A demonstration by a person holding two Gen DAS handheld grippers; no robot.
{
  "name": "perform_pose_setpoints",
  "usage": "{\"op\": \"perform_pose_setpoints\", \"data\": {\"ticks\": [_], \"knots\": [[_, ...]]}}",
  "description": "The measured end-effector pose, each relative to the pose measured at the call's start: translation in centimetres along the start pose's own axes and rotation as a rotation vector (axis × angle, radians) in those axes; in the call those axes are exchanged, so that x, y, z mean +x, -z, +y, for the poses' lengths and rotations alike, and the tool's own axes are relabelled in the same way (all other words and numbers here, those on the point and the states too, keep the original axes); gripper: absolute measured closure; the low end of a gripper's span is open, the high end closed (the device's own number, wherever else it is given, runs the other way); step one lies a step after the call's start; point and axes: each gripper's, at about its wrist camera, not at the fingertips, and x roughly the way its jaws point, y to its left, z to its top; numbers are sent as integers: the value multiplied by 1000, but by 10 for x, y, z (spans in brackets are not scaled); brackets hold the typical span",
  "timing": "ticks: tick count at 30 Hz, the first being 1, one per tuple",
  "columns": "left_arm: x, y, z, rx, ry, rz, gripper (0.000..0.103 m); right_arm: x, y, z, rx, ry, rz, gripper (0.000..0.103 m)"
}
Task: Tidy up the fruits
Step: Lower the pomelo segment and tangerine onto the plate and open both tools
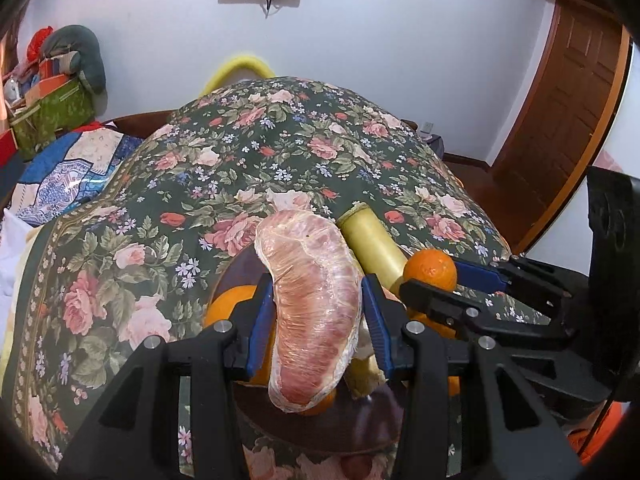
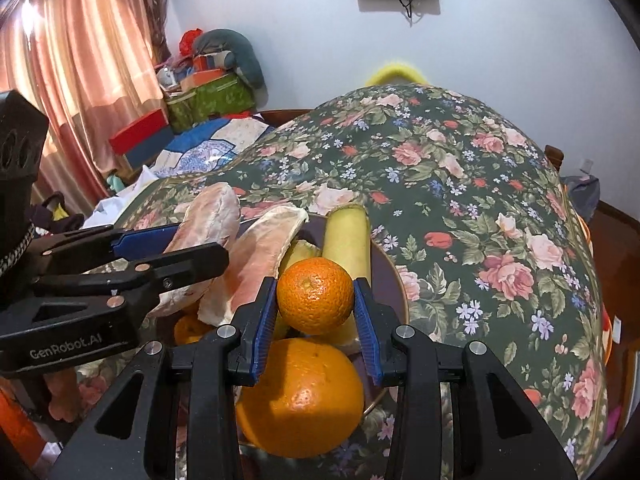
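My left gripper (image 1: 318, 312) is shut on a plastic-wrapped pink pomelo wedge (image 1: 316, 304) and holds it over a dark plate (image 1: 320, 436). My right gripper (image 2: 316, 300) is shut on a small orange (image 2: 315, 295) above the same plate (image 2: 394, 280). In the right wrist view the plate holds a large orange (image 2: 300, 396), a second pomelo wedge (image 2: 260, 264), a pale yellow-green cylindrical fruit piece (image 2: 347, 240) and banana parts. The left gripper (image 2: 168, 248) with its wedge (image 2: 208, 216) shows at the left there. The right gripper (image 1: 448, 280) with the small orange (image 1: 430, 270) shows in the left wrist view.
The plate sits on a floral cloth (image 1: 248, 168) that covers a table. Piled boxes and bedding (image 2: 200, 92) lie to the far left by a pink curtain (image 2: 80, 60). A wooden door (image 1: 560, 120) stands at the right. A yellow chair back (image 1: 240, 68) rises beyond the table.
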Motion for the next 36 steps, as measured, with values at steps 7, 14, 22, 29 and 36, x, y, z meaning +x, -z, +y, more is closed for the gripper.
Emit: {"op": "perform_pose_setpoints", "data": {"ticks": [7,14,22,29,36], "knots": [[7,1,-2,18,-10,13,60,7,0,-4,11,-10,26,68],[8,3,0,1,-1,12,60,9,2,-4,14,-4,39,65],[2,7,4,-28,-12,13,57,-2,2,-8,29,17,15,53],[-21,7,-6,-11,-28,-5,56,-25,-1,-3,31,28,-26,50],[-54,7,-15,8,-35,-31,55,-54,0,5,30,42,-61,50]]}}
